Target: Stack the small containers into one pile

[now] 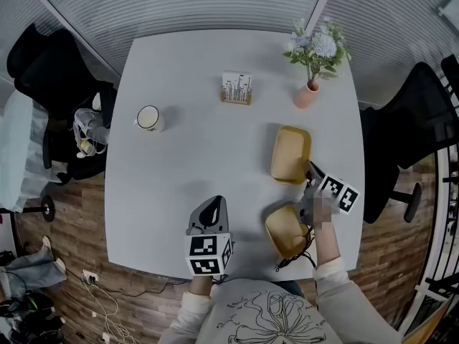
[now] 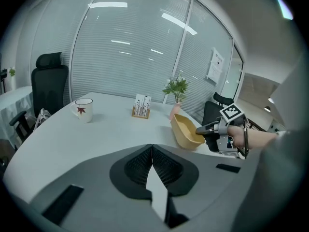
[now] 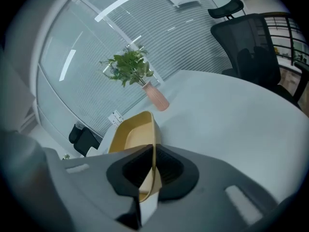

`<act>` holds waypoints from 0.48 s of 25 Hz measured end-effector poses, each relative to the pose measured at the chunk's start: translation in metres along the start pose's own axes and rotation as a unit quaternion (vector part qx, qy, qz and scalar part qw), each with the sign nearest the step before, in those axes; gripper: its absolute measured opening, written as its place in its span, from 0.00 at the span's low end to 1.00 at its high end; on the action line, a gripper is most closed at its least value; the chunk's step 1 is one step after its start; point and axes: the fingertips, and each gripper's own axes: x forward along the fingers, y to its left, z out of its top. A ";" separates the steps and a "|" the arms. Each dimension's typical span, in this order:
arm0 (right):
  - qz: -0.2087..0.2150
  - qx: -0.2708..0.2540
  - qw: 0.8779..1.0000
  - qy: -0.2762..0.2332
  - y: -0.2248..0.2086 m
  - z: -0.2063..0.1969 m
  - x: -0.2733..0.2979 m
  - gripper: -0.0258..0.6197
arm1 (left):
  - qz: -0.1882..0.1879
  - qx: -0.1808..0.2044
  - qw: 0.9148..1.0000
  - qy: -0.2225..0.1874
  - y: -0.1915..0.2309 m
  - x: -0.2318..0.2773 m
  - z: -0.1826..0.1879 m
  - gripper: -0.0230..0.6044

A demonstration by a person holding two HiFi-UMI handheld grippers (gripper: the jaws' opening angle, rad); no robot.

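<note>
Yellow near container [image 1: 285, 229], at the table's [image 1: 215, 163] near right, is pinched by its rim in your right gripper [image 3: 153, 151], your left gripper [image 2: 152, 149] closed and empty; next you would likely lift it and nest it squarely in the far container [image 1: 290, 154].

A white table [image 1: 215, 170] stands on a brown wood floor [image 1: 64, 221]. A black chair [image 1: 50, 77] sits on each side (the other chair [image 1: 409, 135] is at the right). Grey blinds [image 1: 215, 6] hang all along the back, and long lights [image 2: 108, 5] shine up high.
</note>
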 end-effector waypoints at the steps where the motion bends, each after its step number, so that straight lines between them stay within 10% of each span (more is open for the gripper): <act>1: 0.010 -0.003 1.000 -0.002 0.006 0.003 -0.008 0.09 | 0.004 0.001 1.000 -0.005 -0.002 -0.005 0.001 0.05; 12: 0.112 -0.060 0.992 0.021 0.040 -0.004 -0.118 0.09 | 0.064 -0.015 0.996 -0.067 -0.046 -0.073 -0.007 0.05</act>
